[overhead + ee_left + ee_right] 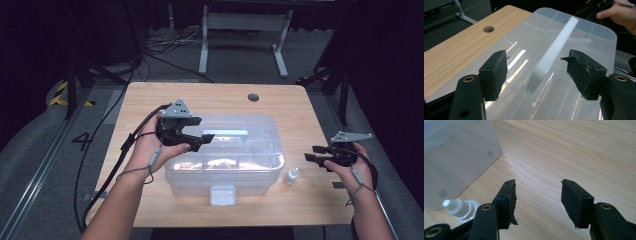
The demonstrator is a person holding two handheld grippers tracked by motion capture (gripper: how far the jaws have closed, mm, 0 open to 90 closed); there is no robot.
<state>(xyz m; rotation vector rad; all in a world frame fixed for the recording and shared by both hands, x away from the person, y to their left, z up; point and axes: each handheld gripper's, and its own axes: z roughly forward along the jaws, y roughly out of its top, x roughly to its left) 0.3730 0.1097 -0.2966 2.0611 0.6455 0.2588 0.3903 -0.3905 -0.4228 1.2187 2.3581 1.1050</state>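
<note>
A clear plastic storage box [225, 155] with a lid and a white handle [231, 133] stands at the middle of the wooden table [150, 100]. My left gripper [200, 131] hovers open over the lid's left part, its jaws on either side of the white handle [554, 50] above the box lid [586, 32]. My right gripper [311, 153] is held open above the table to the right of the box, nothing between its jaws. A small white dropper bottle [291, 176] lies by the box's front right corner, and the same bottle [461, 208] shows beside the box wall [454, 162].
A round cable hole [253, 97] sits near the table's far edge. The box has a white latch [222, 195] on its front. Cables trail off the table's left side. Bare wood [574, 150] lies to the right of the box.
</note>
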